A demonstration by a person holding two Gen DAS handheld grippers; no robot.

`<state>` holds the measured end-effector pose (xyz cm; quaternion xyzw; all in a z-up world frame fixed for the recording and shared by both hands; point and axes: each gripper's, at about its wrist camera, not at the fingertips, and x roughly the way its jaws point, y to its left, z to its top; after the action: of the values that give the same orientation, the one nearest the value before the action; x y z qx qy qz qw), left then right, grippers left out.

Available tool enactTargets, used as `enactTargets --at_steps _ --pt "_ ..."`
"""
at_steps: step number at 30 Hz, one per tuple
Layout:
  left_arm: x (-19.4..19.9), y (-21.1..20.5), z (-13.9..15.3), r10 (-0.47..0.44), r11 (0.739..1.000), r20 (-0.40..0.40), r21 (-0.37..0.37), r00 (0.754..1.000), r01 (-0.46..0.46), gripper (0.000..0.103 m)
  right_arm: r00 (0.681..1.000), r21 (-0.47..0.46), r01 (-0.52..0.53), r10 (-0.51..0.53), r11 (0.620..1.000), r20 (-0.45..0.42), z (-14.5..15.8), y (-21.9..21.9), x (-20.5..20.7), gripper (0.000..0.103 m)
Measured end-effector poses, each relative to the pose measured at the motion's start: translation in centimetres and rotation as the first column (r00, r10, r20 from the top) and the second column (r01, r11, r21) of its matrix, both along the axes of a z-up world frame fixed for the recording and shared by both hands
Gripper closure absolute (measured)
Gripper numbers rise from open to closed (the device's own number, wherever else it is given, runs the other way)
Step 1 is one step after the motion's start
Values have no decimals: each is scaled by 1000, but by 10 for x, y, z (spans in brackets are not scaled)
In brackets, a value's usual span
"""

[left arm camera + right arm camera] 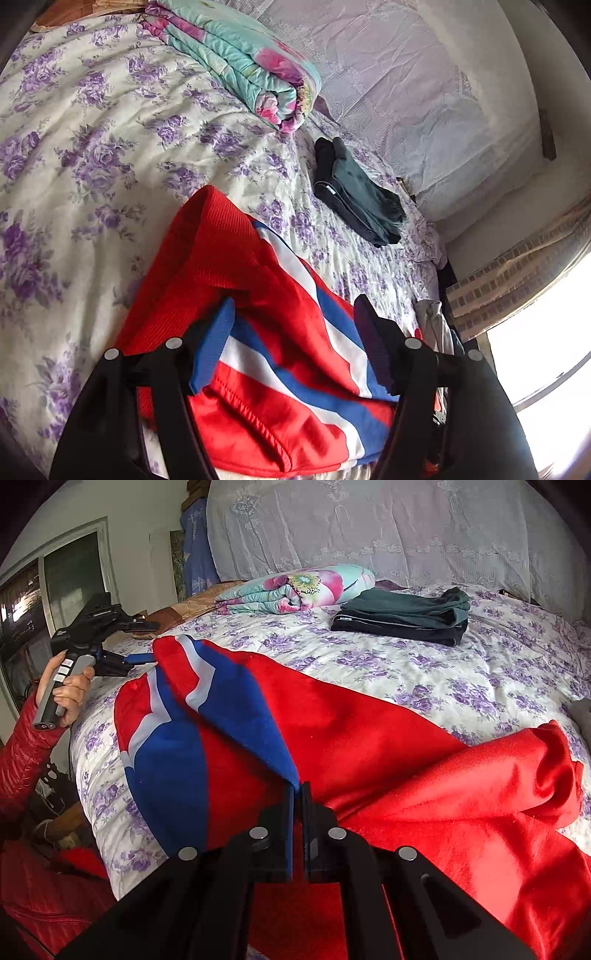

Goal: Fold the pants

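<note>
Pants half folded on the bed, one edge let go, one still to set down

Pants, red with blue and white stripes, lie across the near part of the flowered bedspread, bunched and partly doubled over. At the far left of the right-hand view my hand grips the handle of my left tongs. Those tongs hang over the striped waistband end with the two pads spread apart and nothing pinched between them; the cloth lies loose below. Moving right, my right tongs are clamped on the pants, pinching a raised ridge of the blue stripe near the middle of the garment. Further right a red leg lies rumpled with a turned-back fold near the bed's edge. Far off on the bed sit a folded dark garment and a rolled floral quilt, well apart from my work.

This fabric looks soft, light and limp, probably a little slick; I judge it will sag and slide rather than hold a crease. I would take it by seams, the elastic waistband or a cuff, where several layers give the pads something firm.
</note>
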<state>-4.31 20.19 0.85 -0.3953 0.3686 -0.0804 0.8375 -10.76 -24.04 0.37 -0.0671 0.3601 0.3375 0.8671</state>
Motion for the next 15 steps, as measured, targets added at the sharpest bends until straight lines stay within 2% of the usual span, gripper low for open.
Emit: enactTargets --at_steps 1,3,4,5,7,10,13,15 --pt "5 0 -3 8 1000 -14 -6 1000 -8 43 1000 5 3 -3 1000 -3 -1 -1 0 99" --pt "14 0 -9 13 1000 -34 -16 999 -14 62 1000 6 7 -7 1000 -10 -1 0 2 99" --pt "18 0 -10 11 1000 -41 -10 999 -11 80 1000 4 9 -9 1000 -13 -2 0 2 99" --pt "20 0 -10 15 1000 -44 -5 999 -15 85 1000 2 12 -12 1000 -15 -2 1 2 99" --pt "20 2 -6 19 1000 -34 -2 999 -19 90 1000 3 17 -17 1000 -13 2 1 2 100" --pt "10 1 15 4 1000 8 23 1000 -4 90 999 21 23 -24 1000 29 25 -3 -3 100" --pt "-14 -5 43 -34 997 72 66 997 29 90 994 25 9 -11 1000 108 58 -10 -21 100" --pt "-29 -9 50 -56 994 82 97 995 48 90 993 8 -15 14 1000 120 66 -12 -35 100"
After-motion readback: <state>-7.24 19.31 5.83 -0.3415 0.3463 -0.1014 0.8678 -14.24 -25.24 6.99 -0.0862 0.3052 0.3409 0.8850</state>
